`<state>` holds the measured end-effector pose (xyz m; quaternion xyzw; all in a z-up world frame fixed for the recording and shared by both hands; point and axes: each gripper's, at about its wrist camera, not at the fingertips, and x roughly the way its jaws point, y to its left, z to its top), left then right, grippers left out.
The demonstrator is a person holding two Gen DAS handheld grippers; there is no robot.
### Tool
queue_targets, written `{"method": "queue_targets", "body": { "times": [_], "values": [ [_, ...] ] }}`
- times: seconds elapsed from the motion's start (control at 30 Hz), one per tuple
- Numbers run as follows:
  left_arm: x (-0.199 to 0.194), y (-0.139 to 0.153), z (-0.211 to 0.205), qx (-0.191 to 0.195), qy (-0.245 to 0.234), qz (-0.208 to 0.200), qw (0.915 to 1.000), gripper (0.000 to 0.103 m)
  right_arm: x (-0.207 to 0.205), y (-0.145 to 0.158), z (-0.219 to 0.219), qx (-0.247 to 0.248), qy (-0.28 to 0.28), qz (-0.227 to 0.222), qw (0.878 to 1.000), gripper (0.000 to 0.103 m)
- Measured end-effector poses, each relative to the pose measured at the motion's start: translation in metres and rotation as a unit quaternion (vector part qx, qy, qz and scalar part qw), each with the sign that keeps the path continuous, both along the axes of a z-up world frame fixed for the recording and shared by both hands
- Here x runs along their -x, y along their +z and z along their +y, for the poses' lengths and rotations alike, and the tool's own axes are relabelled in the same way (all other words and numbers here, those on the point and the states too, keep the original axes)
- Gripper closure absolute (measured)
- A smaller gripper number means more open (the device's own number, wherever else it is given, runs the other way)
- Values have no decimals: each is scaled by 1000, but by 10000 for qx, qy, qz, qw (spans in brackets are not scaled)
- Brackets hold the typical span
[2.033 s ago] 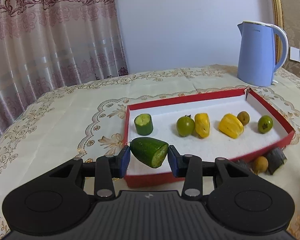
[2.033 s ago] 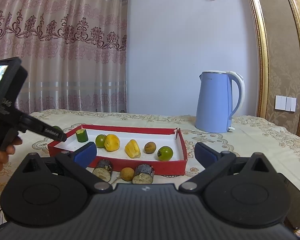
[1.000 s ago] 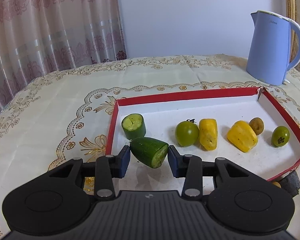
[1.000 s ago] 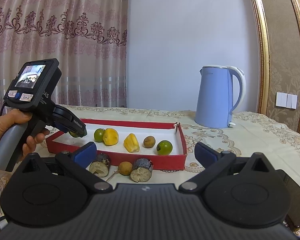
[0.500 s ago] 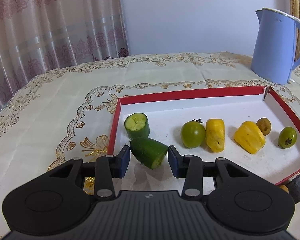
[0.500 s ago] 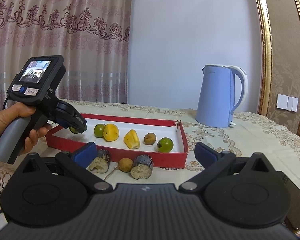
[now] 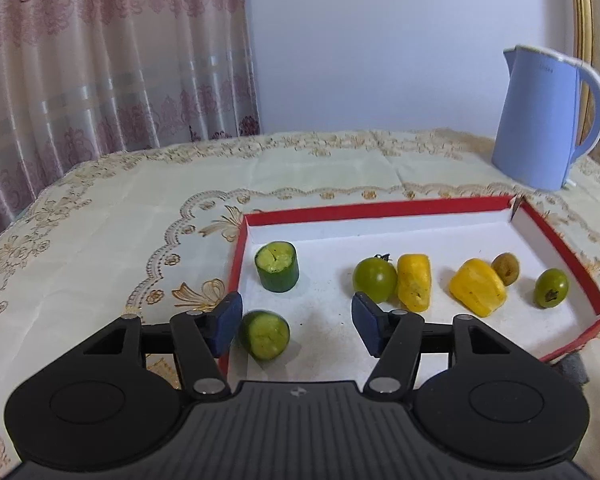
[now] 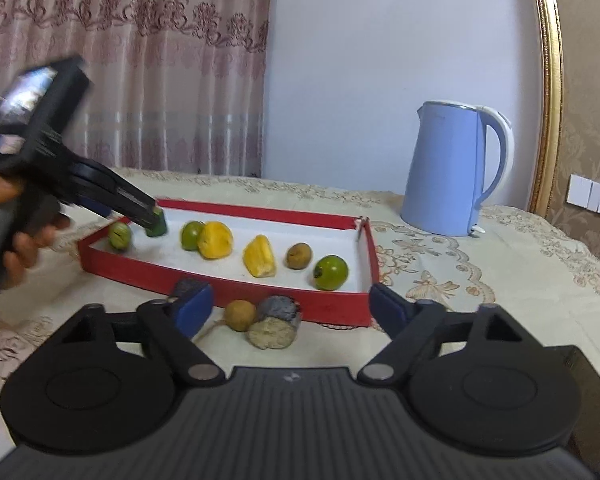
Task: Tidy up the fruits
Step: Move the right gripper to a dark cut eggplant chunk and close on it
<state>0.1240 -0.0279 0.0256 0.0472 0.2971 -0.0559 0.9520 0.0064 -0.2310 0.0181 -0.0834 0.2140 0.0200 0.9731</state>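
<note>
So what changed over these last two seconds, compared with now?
The left gripper carried the cut cucumber piece over the red tray, then opened and let it go; the piece now lies on the tray floor by the left finger, in front of the upright cucumber stub. The right gripper stayed open and empty. The other fruit in the tray kept their places.
</note>
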Motion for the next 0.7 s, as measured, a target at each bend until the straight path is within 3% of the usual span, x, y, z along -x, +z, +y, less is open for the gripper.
{"method": "queue_targets", "body": {
  "times": [0.17, 0.7],
  "values": [
    [28, 6, 4, -18, 182, -344, 9992, 33, -23, -7, -7, -200, 108, 484, 9986, 54],
    [59, 8, 5, -64, -37, -411, 9991, 33, -58, -25, -5, -394, 299, 1191, 9916, 66]
  ]
}}
